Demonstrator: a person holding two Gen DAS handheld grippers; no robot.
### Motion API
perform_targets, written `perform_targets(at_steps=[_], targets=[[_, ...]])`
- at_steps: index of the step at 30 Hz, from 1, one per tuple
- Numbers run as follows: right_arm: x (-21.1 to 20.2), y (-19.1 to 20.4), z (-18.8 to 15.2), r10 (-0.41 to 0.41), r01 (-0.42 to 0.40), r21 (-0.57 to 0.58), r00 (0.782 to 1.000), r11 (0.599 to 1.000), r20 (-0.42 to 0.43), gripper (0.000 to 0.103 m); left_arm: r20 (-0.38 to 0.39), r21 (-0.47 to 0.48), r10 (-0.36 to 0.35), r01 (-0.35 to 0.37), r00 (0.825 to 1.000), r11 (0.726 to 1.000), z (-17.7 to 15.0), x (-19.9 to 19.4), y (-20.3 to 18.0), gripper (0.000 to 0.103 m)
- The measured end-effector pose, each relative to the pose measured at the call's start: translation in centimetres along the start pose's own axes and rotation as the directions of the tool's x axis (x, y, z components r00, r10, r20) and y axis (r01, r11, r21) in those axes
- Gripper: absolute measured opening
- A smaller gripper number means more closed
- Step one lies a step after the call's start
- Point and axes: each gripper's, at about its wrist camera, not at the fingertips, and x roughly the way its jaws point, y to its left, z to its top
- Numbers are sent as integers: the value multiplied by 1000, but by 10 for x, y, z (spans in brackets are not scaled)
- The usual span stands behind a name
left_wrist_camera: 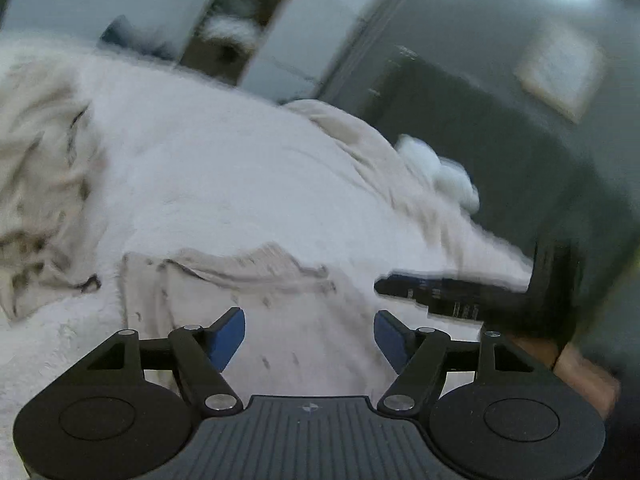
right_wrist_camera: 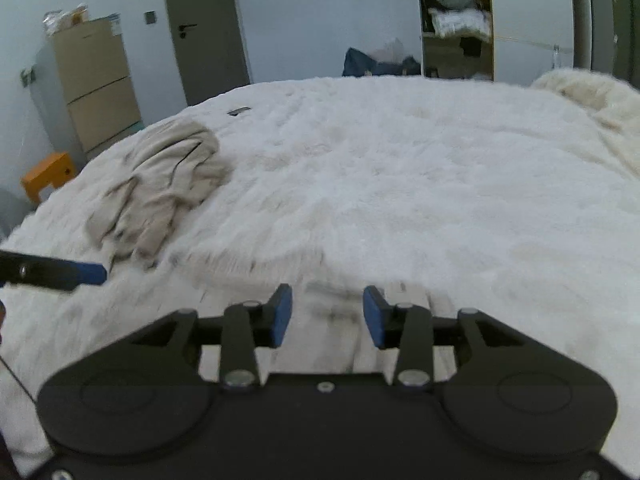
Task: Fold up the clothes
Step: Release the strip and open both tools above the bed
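The fluffy blanket (right_wrist_camera: pixel 400 168) on the bed is white. The crumpled cloth (right_wrist_camera: pixel 160 184) up to the left of the right gripper (right_wrist_camera: pixel 327 316) is beige with small dark marks. The flat cloth (left_wrist_camera: pixel 248 292) right under the left gripper (left_wrist_camera: pixel 309 340) is beige with dark marks too. Both grippers are black with blue pads (right_wrist_camera: pixel 282 314). The box (right_wrist_camera: pixel 48 174) far to the left is orange.

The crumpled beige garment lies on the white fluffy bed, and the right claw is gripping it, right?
Not quite. The garment does lie on the bed, but the right claw grips nothing: the right wrist view shows its jaws apart, empty, well away from the garment.
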Motion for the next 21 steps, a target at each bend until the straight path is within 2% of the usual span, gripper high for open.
perform_targets(at_steps=[1,2,4,6,8,10,12,13,16,17,19,20,21], targets=[[-8,10,-10,-17,17,-29,1000,999,14,38,7,81,29,-29,1000,996,-15,0,-18,47],[-14,21,-19,-28,30,-61,999,998,32,38,7,107,45,-46,999,993,-26,2,-24,47],[-21,47,-43,-53,62,-137,996,989,72,38,23,189,137,-139,990,972,-56,11,-38,47],[-9,64,-59,-90,103,-193,993,976,74,37,35,262,280,-279,959,924,-73,37,-33,45],[20,65,-66,-151,159,-209,987,965,53,36,19,246,312,-307,950,919,-77,55,-20,45],[44,57,-63,-197,201,-191,979,961,41,36,12,167,301,-299,954,940,-72,62,0,47],[61,42,-45,-229,232,-155,973,960,36,37,7,115,296,-295,955,949,-61,59,9,49],[65,34,-36,-236,239,-132,971,962,33,37,5,88,293,-292,956,952,-56,57,14,54],[56,20,-22,-273,276,-61,961,959,52,37,18,20,276,-276,961,961,-45,38,19,54],[50,16,-21,-275,278,-40,960,960,56,37,26,-4,259,-259,965,966,-42,30,19,55],[30,13,-22,-242,242,16,967,970,73,37,35,-53,182,-181,983,982,-44,19,16,56],[20,14,-24,-221,218,36,972,975,83,37,27,-58,176,-175,984,983,-46,22,16,56],[16,21,-28,-192,191,18,978,981,81,37,4,-50,192,-192,981,980,-46,30,19,48]])
